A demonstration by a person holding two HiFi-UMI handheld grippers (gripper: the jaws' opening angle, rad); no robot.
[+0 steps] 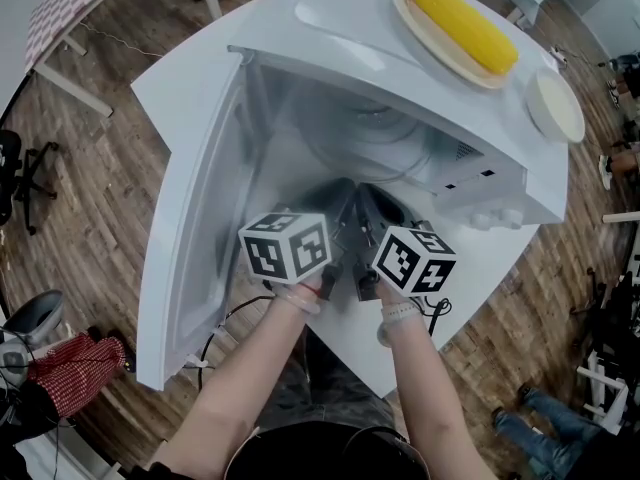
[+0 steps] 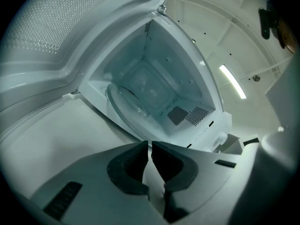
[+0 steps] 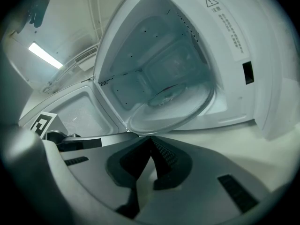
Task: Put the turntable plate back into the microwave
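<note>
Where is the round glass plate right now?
The glass turntable plate sits in the mouth of the open microwave, in the middle of the head view. Its near rim is pinched by the left gripper and the right gripper.

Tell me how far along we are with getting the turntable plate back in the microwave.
Done: the microwave door is open, and the turntable plate is partly inside the cavity. In hand: the left gripper and right gripper are both shut on its near rim at the opening. Left: it doesn't look seated yet, so lower it onto the cavity floor, release and withdraw.
</note>
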